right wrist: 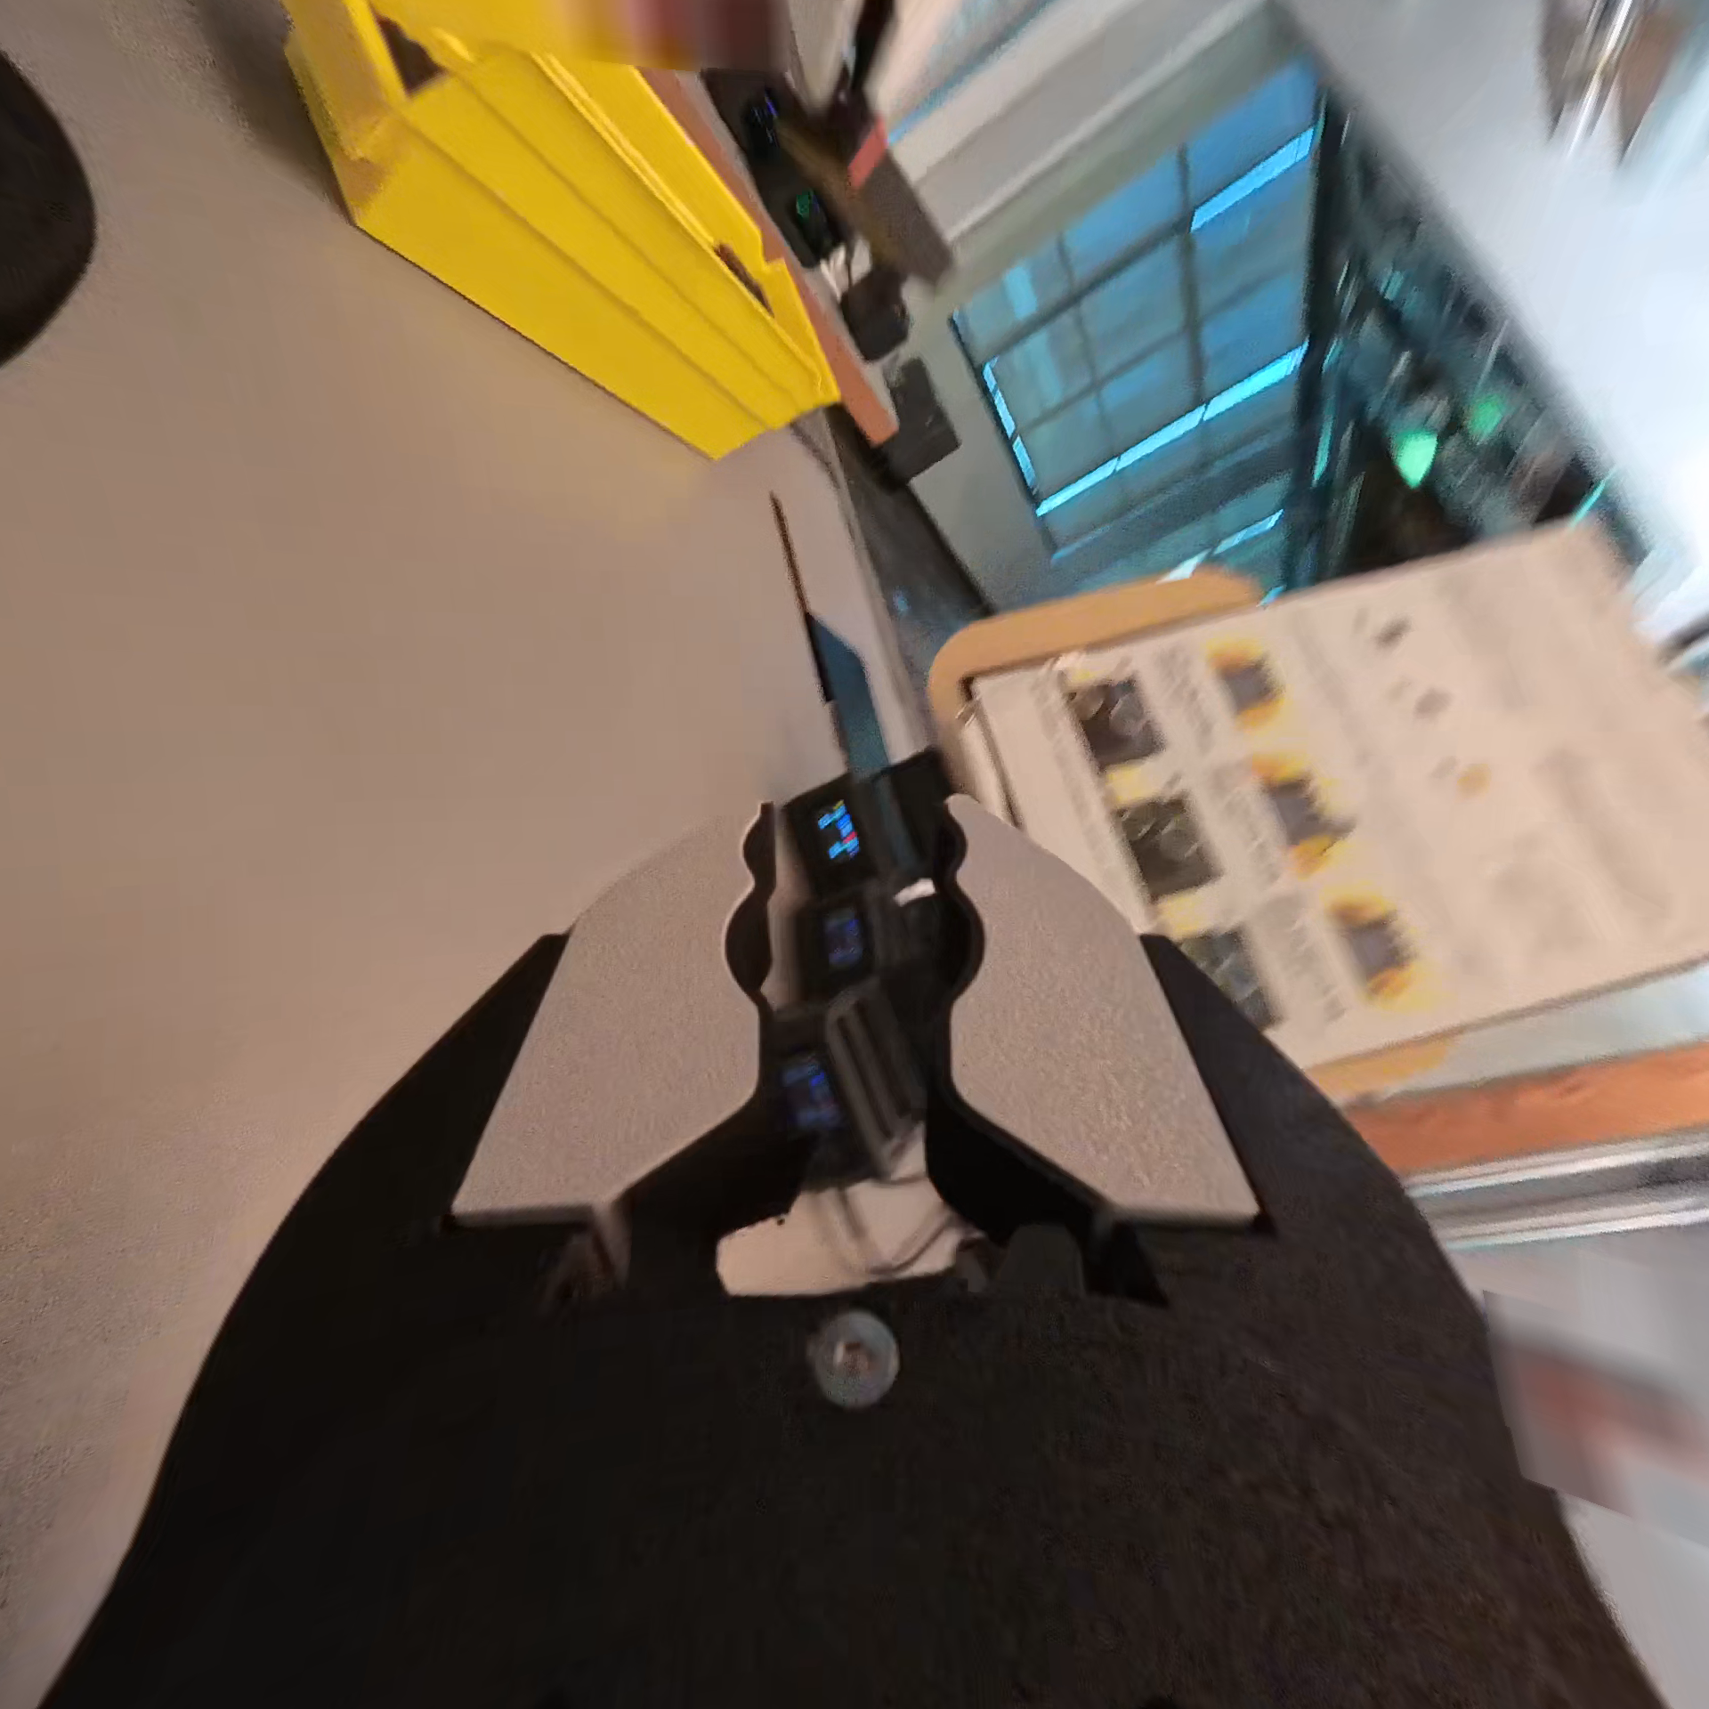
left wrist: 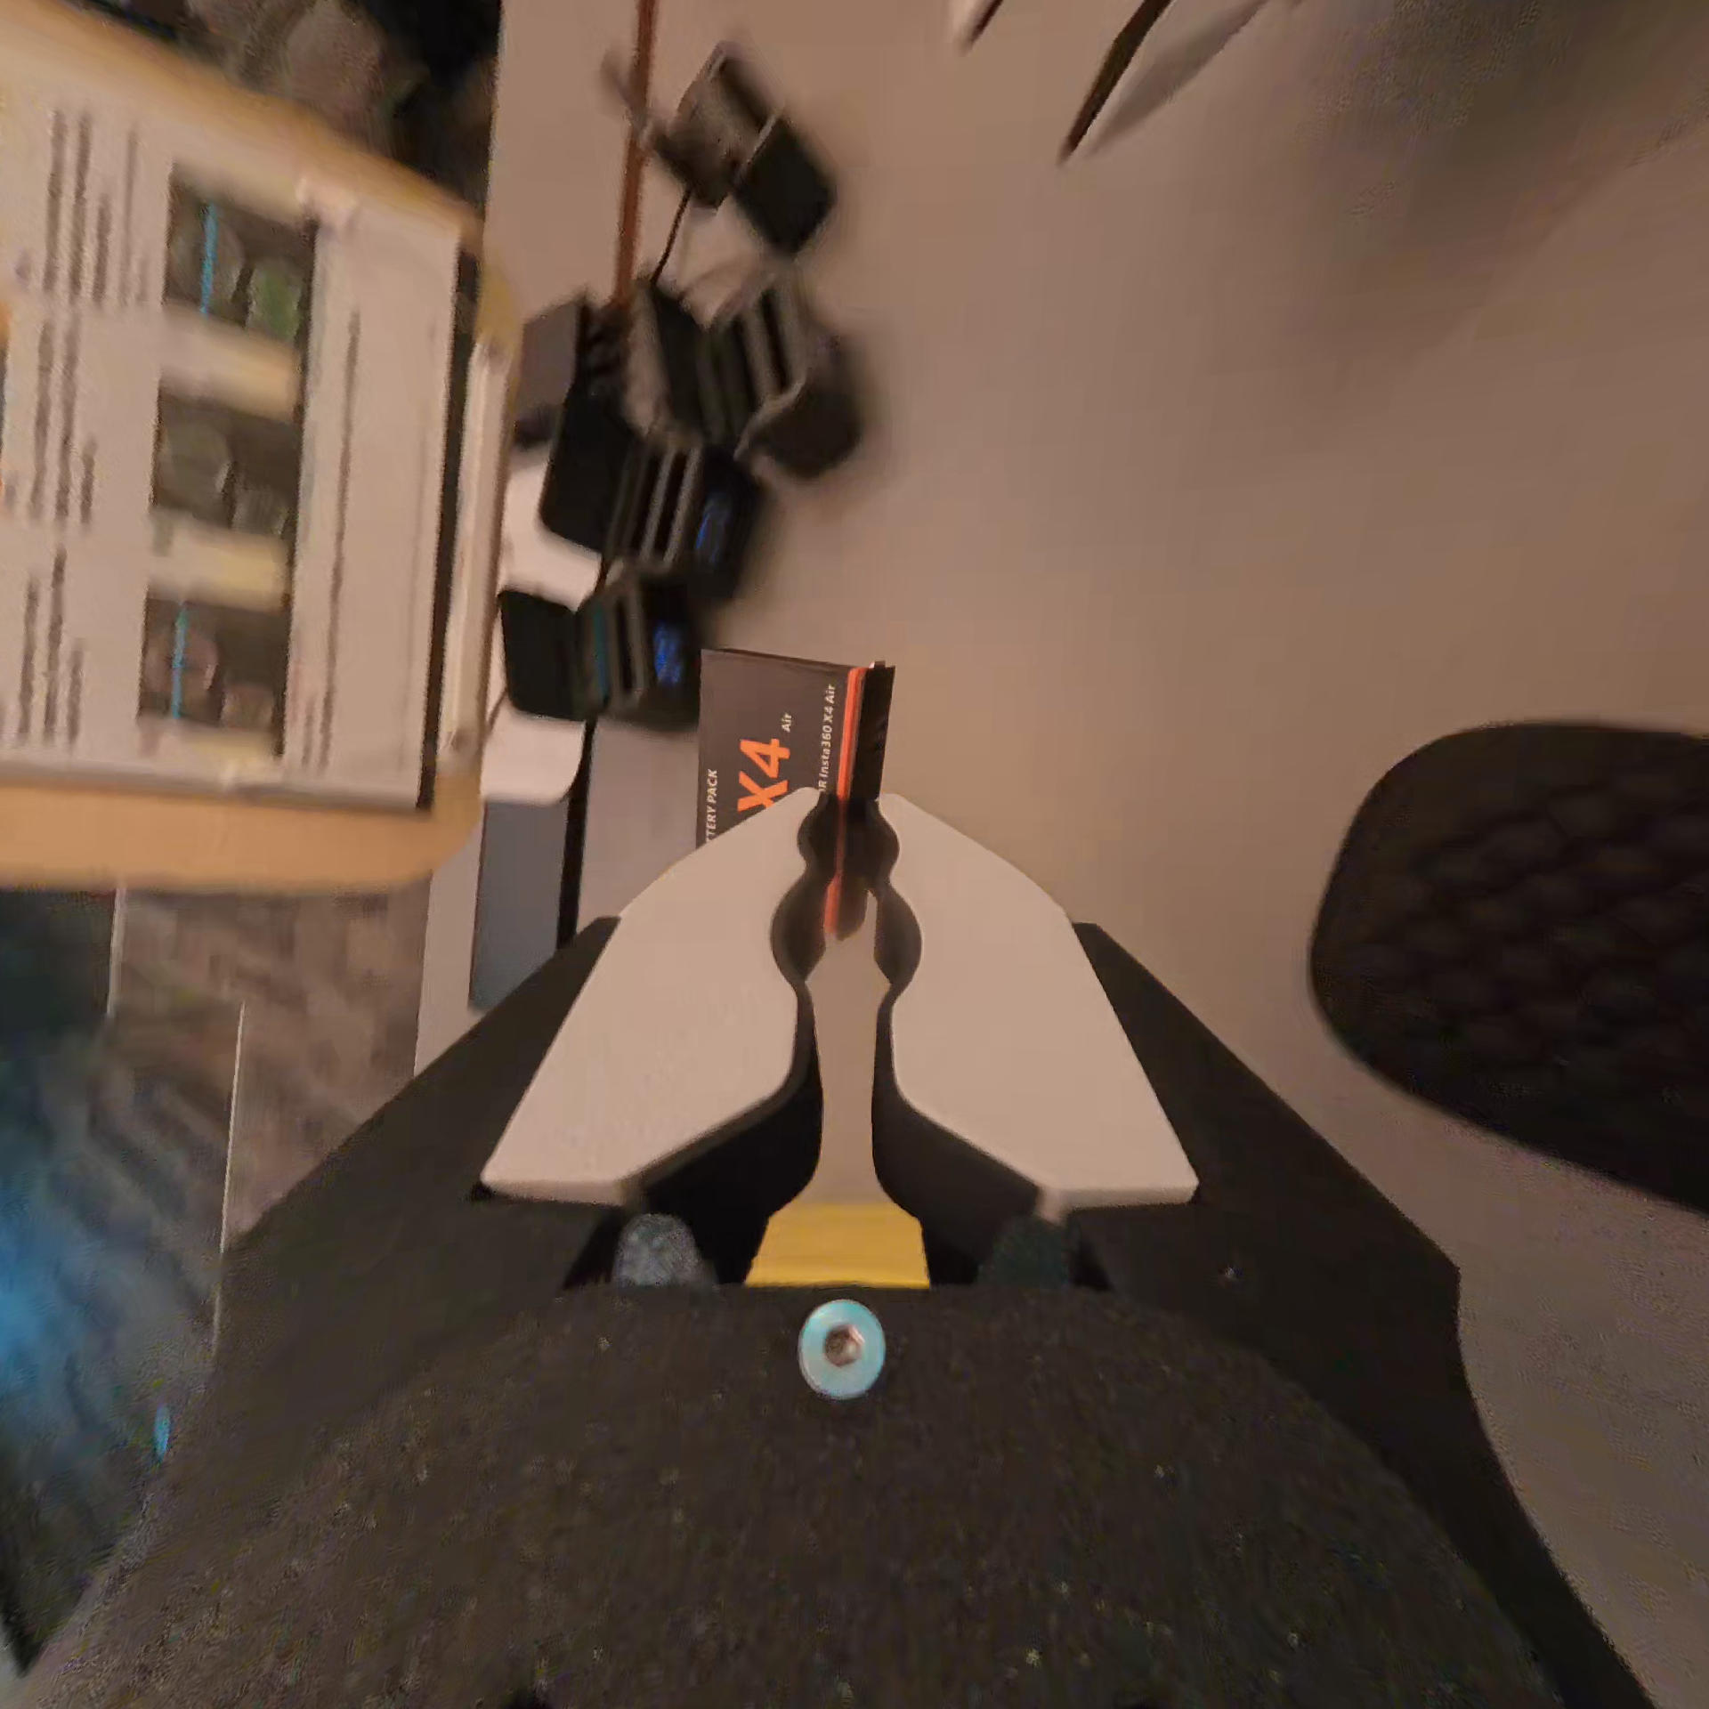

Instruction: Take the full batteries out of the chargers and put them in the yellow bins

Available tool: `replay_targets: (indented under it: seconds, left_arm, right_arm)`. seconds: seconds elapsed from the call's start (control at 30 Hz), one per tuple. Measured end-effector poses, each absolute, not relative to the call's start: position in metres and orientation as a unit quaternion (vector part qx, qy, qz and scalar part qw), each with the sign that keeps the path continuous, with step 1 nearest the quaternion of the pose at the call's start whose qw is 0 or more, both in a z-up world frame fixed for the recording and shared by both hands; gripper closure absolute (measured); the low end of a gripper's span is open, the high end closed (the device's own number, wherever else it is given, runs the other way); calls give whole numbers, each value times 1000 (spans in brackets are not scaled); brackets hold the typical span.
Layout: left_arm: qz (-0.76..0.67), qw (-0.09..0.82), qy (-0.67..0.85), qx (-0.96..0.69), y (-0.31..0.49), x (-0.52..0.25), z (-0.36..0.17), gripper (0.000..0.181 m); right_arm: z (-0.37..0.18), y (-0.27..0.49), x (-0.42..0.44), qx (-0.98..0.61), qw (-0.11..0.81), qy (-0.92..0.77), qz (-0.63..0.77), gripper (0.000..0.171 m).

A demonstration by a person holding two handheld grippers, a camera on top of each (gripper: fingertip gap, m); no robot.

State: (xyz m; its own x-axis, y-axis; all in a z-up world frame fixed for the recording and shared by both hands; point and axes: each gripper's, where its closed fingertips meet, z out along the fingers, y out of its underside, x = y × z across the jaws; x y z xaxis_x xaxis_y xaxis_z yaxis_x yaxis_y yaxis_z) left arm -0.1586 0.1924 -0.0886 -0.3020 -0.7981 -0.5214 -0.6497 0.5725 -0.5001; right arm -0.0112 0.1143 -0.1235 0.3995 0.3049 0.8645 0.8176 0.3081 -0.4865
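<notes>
Left wrist view: a black battery with orange markings is gripped between the tips of the left gripper, whose grey fingers are closed narrowly on its lower edge. The battery is held upright, lifted off the pale table. Beyond it, a cluster of black chargers with small blue displays is seen blurred on the table, beside a printed sheet on a wooden board. A black mesh object lies at the right edge.

Right wrist view: the right gripper is seen with its fingers parted and nothing held between them. A row of chargers with lit displays is framed in the gap. Yellow bins are set farther back on the table, well apart from the chargers.
</notes>
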Motion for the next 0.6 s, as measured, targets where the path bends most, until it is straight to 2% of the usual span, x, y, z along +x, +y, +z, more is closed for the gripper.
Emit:
replay_targets:
  seconds: [0.17, 0.27, 0.4, 0.5, 0.6]
  left_arm:
    - [-165, 349, 846, -367, 123, -108, -96, 175]
    - [-194, 329, 860, -339, 100, -89, -106, 175]
    - [-211, 306, 870, -322, 87, -76, -121, 176]
    - [-235, 301, 867, -321, 80, -71, -123, 176]
    - [-235, 329, 859, -314, 80, -64, -121, 173]
  right_arm:
    - [-92, 107, -53, -438, 611, -591, -293, 123]
    - [-100, 105, -62, -412, 584, -625, -315, 123]
    - [-116, 99, -60, -388, 571, -638, -342, 159]
    - [-123, 93, -55, -419, 583, -624, -308, 161]
    - [-129, 92, -46, -506, 602, -583, -207, 162]
